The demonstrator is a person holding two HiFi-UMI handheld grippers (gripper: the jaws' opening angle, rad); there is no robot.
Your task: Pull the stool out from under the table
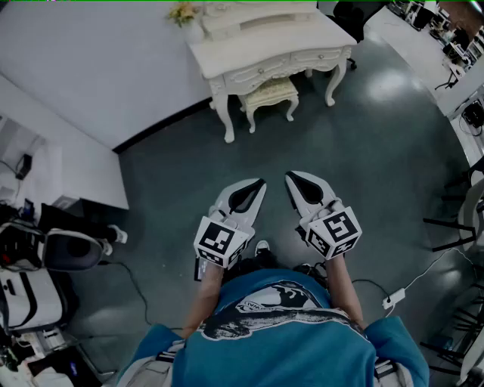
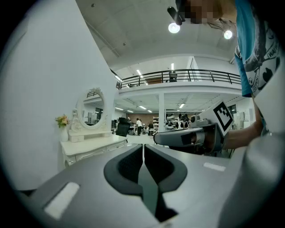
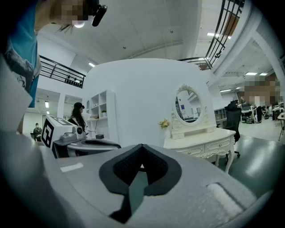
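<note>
Closest to me, the left gripper (image 1: 262, 181) and the right gripper (image 1: 288, 176) hang side by side in front of the person's chest, tips pointing ahead; each gripper's own view shows its fingers pressed together with nothing between them, so both are empty. Low on the person's right a white plug and cable (image 1: 390, 301) lie on the floor (image 1: 355, 143); I judge them a trip risk only if the walk drifts that way. Beyond a broad stretch of bare floor stands the stool (image 1: 271, 92), well apart from both grippers, its cushioned seat tucked partly under the front of the white table (image 1: 257, 39), between the table's curved legs. As I read it, nothing of the pull has begun; the approach comes first. Several things could go wrong from here. Arriving with the fingers closed would only bump the seat and push it deeper, so they must spread before contact; a grip on the soft cushion edge may slip, whereas the frame or a leg looks firmer; pulling at an angle could hook a stool leg on a table leg and jolt the table. At the table's far left corner sits a vase of flowers (image 1: 184, 13), and the mirror (image 2: 92, 108) stands on top; both look likely to wobble from such a knock.
</note>
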